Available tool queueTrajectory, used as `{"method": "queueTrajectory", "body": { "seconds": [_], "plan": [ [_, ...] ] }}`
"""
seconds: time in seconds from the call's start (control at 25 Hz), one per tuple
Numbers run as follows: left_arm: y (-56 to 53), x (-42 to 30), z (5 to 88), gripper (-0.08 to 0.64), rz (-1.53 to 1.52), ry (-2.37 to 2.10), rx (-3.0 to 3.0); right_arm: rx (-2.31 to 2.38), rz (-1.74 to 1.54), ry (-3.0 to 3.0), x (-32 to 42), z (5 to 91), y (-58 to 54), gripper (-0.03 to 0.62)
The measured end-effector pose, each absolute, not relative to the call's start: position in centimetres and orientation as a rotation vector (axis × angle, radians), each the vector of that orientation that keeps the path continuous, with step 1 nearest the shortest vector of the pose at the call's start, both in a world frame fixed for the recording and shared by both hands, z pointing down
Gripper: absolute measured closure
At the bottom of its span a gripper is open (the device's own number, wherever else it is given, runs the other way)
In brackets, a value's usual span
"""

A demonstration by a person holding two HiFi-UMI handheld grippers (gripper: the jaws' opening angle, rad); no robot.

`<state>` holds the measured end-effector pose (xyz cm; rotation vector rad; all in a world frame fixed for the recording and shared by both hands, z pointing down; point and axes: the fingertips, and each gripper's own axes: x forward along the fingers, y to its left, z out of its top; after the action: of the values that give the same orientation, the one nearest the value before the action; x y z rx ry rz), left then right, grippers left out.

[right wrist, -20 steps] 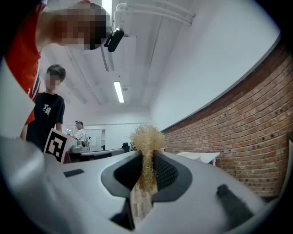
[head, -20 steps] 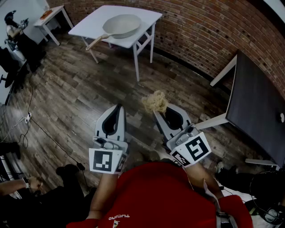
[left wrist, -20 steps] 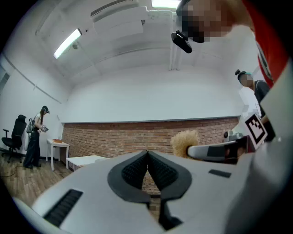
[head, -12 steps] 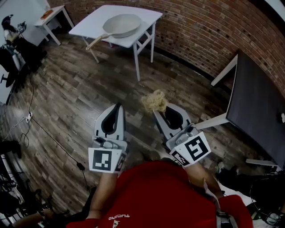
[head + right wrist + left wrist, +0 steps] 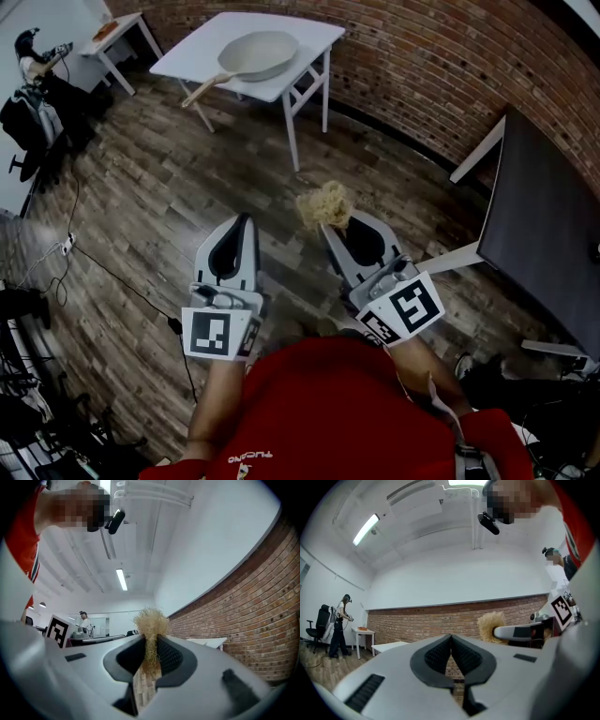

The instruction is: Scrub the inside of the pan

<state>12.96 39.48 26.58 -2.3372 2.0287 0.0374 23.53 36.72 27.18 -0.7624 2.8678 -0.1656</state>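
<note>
A pale grey pan with a wooden handle lies on a white table far ahead, near the brick wall. My right gripper is shut on a tan fibrous scrubber, which also shows pinched between the jaws in the right gripper view as a scrubber tuft. My left gripper is shut with nothing in it; its jaws meet in the left gripper view. Both grippers are held close to my body, well short of the pan.
A dark table on white legs stands at the right. A small white side table and a person with gear are at the far left. Cables run over the wood floor.
Both grippers have drifted slightly up and left in the head view. The pan and table sit a touch closer to the top edge.
</note>
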Motion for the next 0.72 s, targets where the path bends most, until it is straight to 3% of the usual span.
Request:
{"method": "queueTrajectory", "body": {
  "seconds": [0.72],
  "plan": [
    [36.3,14.0,26.6,0.546,0.021,2.03,-2.28,-0.709,-0.128,2.898,23.7,27.7,32.4,0.517]
  ]
}}
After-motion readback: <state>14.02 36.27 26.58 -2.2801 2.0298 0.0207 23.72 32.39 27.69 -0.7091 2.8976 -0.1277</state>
